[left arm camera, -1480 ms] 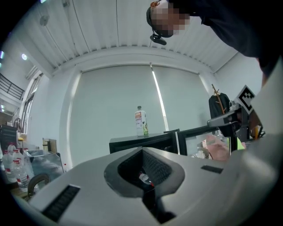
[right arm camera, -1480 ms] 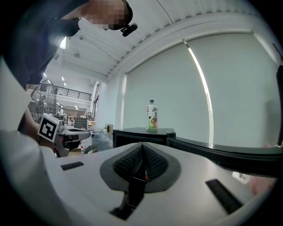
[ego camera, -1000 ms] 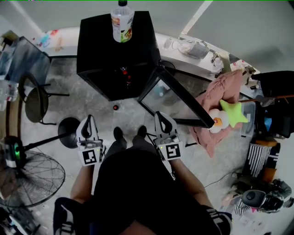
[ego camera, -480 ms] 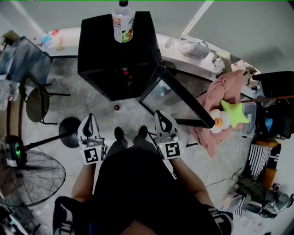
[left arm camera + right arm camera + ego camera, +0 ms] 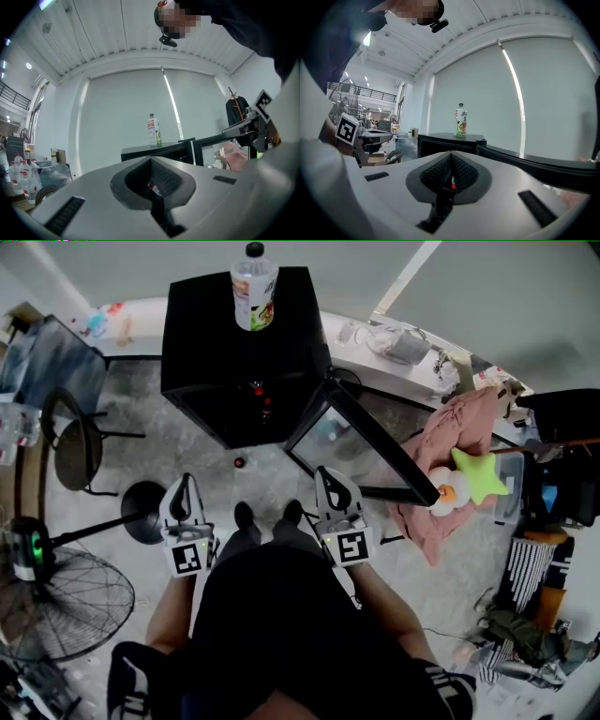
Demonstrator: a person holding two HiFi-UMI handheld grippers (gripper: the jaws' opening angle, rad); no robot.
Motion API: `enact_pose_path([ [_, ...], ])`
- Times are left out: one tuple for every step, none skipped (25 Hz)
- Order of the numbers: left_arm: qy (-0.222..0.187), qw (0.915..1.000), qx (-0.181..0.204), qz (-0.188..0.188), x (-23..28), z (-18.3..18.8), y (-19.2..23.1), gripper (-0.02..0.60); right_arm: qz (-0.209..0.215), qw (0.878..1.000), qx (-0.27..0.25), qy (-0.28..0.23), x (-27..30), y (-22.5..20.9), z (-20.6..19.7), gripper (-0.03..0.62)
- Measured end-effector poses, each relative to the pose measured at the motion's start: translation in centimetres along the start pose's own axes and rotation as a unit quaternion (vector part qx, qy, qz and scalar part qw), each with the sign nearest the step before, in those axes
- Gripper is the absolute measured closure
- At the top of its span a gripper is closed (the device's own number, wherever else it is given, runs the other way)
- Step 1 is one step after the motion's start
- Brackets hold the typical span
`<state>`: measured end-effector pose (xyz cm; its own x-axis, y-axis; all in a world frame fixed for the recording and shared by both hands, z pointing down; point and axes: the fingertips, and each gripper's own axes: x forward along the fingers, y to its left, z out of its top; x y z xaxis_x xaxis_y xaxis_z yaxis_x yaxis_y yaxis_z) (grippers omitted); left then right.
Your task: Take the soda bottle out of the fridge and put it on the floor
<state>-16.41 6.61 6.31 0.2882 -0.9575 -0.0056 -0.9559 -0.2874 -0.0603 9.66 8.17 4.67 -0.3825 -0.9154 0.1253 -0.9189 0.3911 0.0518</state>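
A black mini fridge (image 5: pixel 239 352) stands ahead of me with its glass door (image 5: pixel 361 442) swung open to the right. Inside its dark opening a red-capped bottle (image 5: pixel 260 395) shows dimly. A clear bottle with a green and white label (image 5: pixel 253 287) stands on the fridge top, also seen in the left gripper view (image 5: pixel 153 130) and the right gripper view (image 5: pixel 461 123). My left gripper (image 5: pixel 184 484) and right gripper (image 5: pixel 326 476) hang side by side above the floor, well short of the fridge. Both are shut and hold nothing.
A small red-topped object (image 5: pixel 239 462) lies on the floor before the fridge. A floor fan (image 5: pixel 56 601), a chair (image 5: pixel 70 442) and a round stand base (image 5: pixel 141 510) are at the left. A pink cloth with a star toy (image 5: pixel 478 474) and clutter lie right of the door.
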Motion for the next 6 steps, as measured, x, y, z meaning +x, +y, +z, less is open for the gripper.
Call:
enact_pose_path([
  [0.001, 1.0000, -0.001, -0.001, 0.03, -0.03, -0.04, 0.558, 0.001, 1.000, -0.001, 0.000, 0.06, -0.02, -0.04, 0.577],
  [0.001, 1.0000, -0.001, 0.000, 0.07, -0.02, -0.08, 0.558, 0.002, 1.000, -0.001, 0.000, 0.12, -0.03, -0.05, 0.577],
  [0.001, 1.0000, -0.002, 0.000, 0.11, 0.02, -0.12, 0.558, 0.002, 1.000, -0.001, 0.001, 0.17, -0.05, -0.07, 0.577],
  [0.001, 1.0000, -0.001, 0.000, 0.15, 0.05, -0.17, 0.558, 0.003, 1.000, -0.001, 0.001, 0.21, -0.08, -0.09, 0.577],
  [0.001, 1.0000, 0.000, -0.001, 0.22, 0.06, -0.22, 0.558, 0.003, 1.000, -0.001, 0.001, 0.25, -0.14, -0.12, 0.577],
  [0.001, 1.0000, 0.001, -0.002, 0.30, 0.07, -0.26, 0.558, 0.003, 1.000, -0.002, 0.001, 0.31, -0.20, -0.13, 0.577],
])
